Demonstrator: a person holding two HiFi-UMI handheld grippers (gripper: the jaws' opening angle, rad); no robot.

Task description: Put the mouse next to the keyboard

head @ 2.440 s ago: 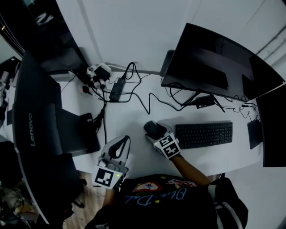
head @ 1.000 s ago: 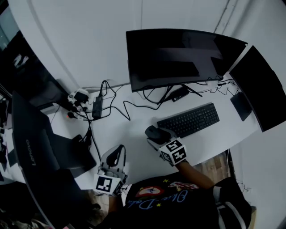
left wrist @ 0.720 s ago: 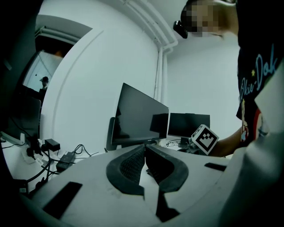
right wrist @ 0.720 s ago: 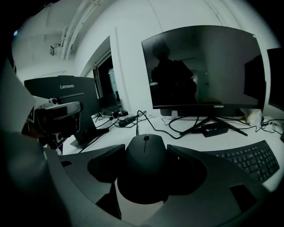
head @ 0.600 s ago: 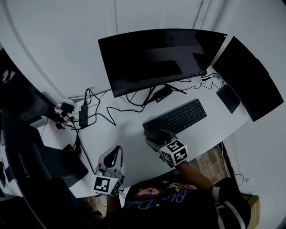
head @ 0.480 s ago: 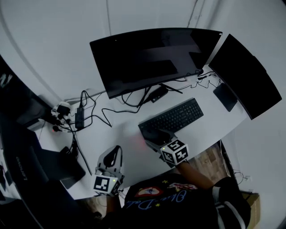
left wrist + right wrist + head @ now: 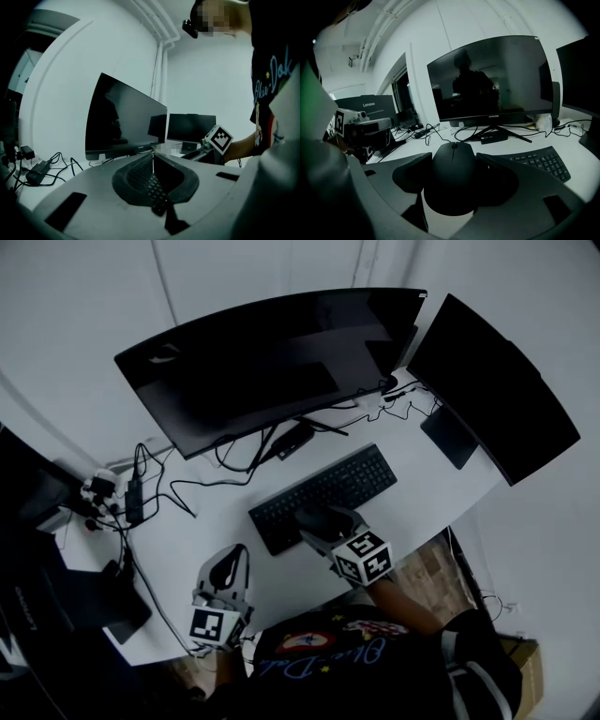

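Jaws of the left gripper (image 7: 152, 158) are pressed together with nothing between them. It hangs idle over the near edge of the desk (image 7: 281, 573), well apart from the work.

Right gripper (image 7: 454, 158) clamps the mouse (image 7: 452, 183) by its flanks, wheel end pointing away toward the monitor (image 7: 492, 79). Cannot tell whether the mouse base touches the desk.

Keyboard (image 7: 543, 161) lies just beyond the right jaw. In the head view the mouse sits at the keyboard's front edge, toward its left half.

Step in hand, by my judgement: set-down.
- Hold the mouse level.
- Lower it onto bare desk beside the keyboard, clear of the keys.
- Confirm contact, then part the jaws evenly so neither flank drags it.

Cables (image 7: 187, 488) farther back look clear of the path.
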